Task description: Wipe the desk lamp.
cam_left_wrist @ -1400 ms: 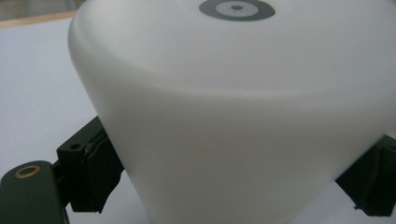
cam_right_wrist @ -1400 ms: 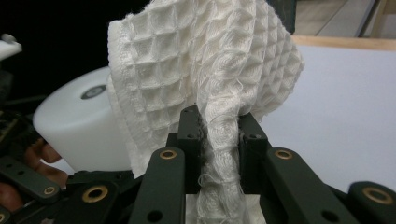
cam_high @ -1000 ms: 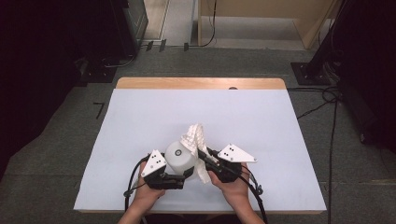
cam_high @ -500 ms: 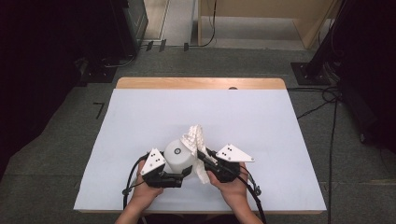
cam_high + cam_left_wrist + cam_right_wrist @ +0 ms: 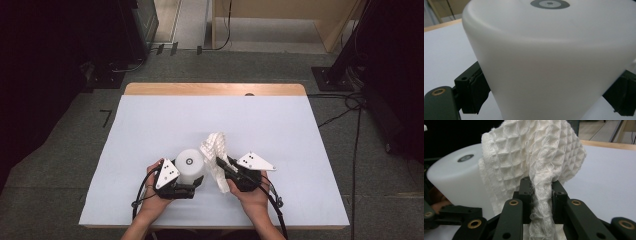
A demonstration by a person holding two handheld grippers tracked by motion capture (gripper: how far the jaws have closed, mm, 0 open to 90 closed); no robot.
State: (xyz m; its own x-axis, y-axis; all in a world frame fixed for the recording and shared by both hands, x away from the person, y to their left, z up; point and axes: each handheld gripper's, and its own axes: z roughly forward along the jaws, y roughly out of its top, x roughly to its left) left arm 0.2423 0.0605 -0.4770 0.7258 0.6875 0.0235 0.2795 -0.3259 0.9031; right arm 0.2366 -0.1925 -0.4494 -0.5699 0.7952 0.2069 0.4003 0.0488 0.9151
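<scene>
A white plastic cup (image 5: pixel 190 164) stands upside down near the table's front middle, a grey ring mark on its upturned base. My left gripper (image 5: pixel 192 184) is shut on the cup (image 5: pixel 554 62), one jaw on each side of its wall. A white waffle-weave cloth (image 5: pixel 215 150) rises bunched just right of the cup (image 5: pixel 454 182). My right gripper (image 5: pixel 222 167) is shut on the cloth (image 5: pixel 536 157), a twisted strand pinched between its jaws. Cloth and cup touch or nearly touch.
The table is covered with a pale sheet (image 5: pixel 165 125); a wooden edge (image 5: pixel 215 89) shows at the far side. Cables (image 5: pixel 356 150) trail on the grey floor at the right. Dark equipment stands beyond the far-left corner.
The left hand has lowered the cup slightly toward the table. The right hand and cloth have stayed in place.
</scene>
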